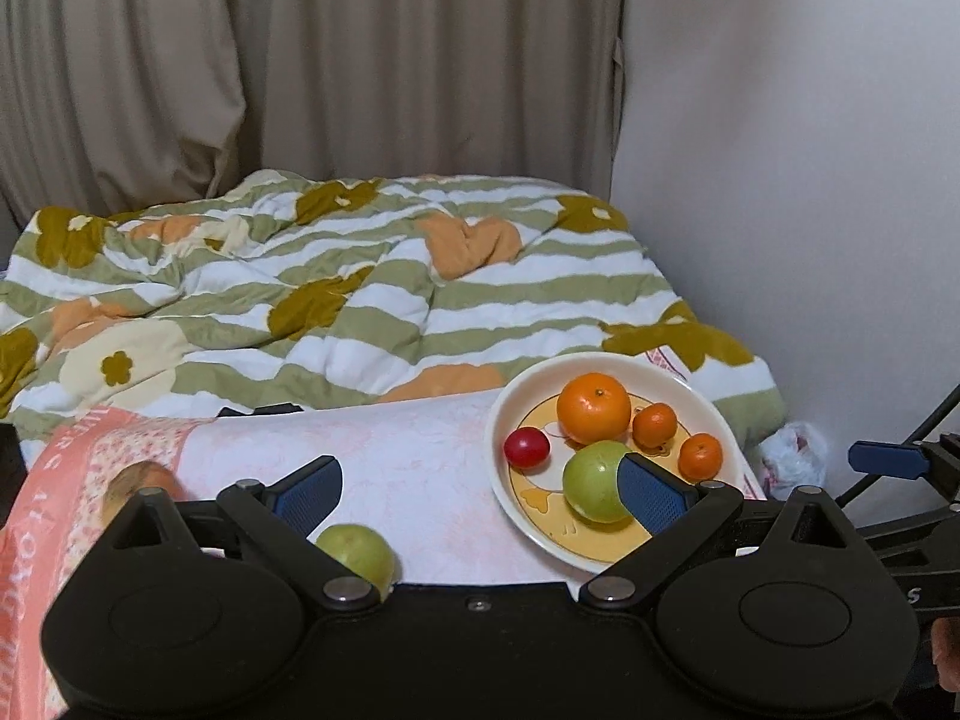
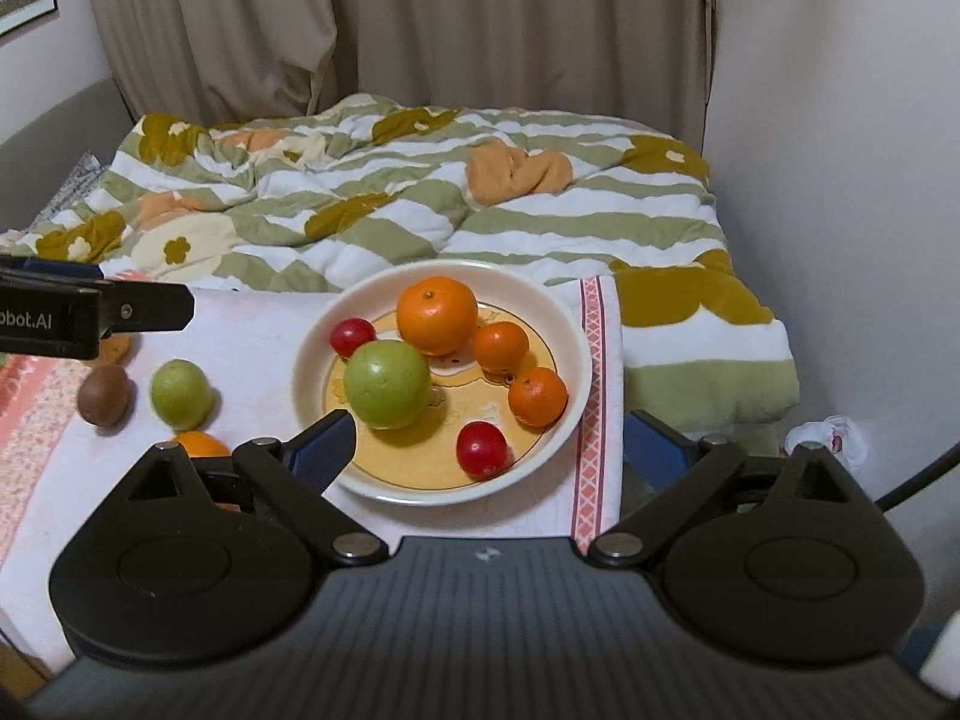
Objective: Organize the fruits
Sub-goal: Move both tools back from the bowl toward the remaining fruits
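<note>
A cream plate (image 2: 576,324) with a yellow centre sits on a pink-white cloth and holds a big orange (image 2: 437,315), two small oranges (image 2: 500,346), a green apple (image 2: 387,383) and two red fruits (image 2: 481,449). The same plate (image 1: 522,396) shows in the left wrist view. A second green apple (image 2: 180,393), a kiwi (image 2: 104,394) and an orange (image 2: 201,444) lie on the cloth left of the plate. My right gripper (image 2: 489,444) is open and empty over the plate's near rim. My left gripper (image 1: 480,489) is open and empty above the cloth, with the green apple (image 1: 355,552) beside its left finger.
A striped flower-print quilt (image 2: 420,204) covers the bed behind the cloth. Curtains hang at the back and a white wall stands at the right. A crumpled white bag (image 2: 831,432) lies on the floor at the right. A peach-coloured fruit (image 1: 141,480) lies at the cloth's left.
</note>
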`<state>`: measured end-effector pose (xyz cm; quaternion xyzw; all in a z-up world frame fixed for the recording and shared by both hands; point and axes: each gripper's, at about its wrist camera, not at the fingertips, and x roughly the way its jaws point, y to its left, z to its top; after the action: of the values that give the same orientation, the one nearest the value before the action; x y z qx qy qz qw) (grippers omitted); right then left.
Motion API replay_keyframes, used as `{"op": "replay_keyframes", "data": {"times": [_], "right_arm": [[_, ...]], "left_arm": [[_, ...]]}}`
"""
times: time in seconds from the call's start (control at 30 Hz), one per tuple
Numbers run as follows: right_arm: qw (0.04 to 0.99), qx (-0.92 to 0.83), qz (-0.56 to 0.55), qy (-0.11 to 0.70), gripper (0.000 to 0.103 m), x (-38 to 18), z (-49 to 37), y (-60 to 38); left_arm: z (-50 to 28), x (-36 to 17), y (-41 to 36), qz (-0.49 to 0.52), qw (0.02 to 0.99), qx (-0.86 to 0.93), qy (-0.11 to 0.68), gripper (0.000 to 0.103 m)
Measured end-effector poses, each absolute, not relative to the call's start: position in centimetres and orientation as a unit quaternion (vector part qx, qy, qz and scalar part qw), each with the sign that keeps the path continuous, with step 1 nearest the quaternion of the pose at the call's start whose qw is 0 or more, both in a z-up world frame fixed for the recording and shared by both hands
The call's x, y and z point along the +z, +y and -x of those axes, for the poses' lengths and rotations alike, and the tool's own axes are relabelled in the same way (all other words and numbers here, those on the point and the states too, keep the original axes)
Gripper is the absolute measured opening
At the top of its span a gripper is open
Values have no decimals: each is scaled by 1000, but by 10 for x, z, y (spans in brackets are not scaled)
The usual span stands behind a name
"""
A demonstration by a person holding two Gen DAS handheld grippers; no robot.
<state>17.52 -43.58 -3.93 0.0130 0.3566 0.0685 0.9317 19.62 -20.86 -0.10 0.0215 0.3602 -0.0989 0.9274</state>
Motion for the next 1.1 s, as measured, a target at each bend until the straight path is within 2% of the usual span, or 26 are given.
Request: {"op": "replay_keyframes", "data": {"times": [0.6,1.1], "right_arm": [[943,112,-12,313,103,17,-113,-405],[943,117,-12,311,103,21,-112,-309]], "left_arm": [[-97,41,-140,1,952,-14,305,100],[-99,41,-27,23,953,-8,302,100]]}}
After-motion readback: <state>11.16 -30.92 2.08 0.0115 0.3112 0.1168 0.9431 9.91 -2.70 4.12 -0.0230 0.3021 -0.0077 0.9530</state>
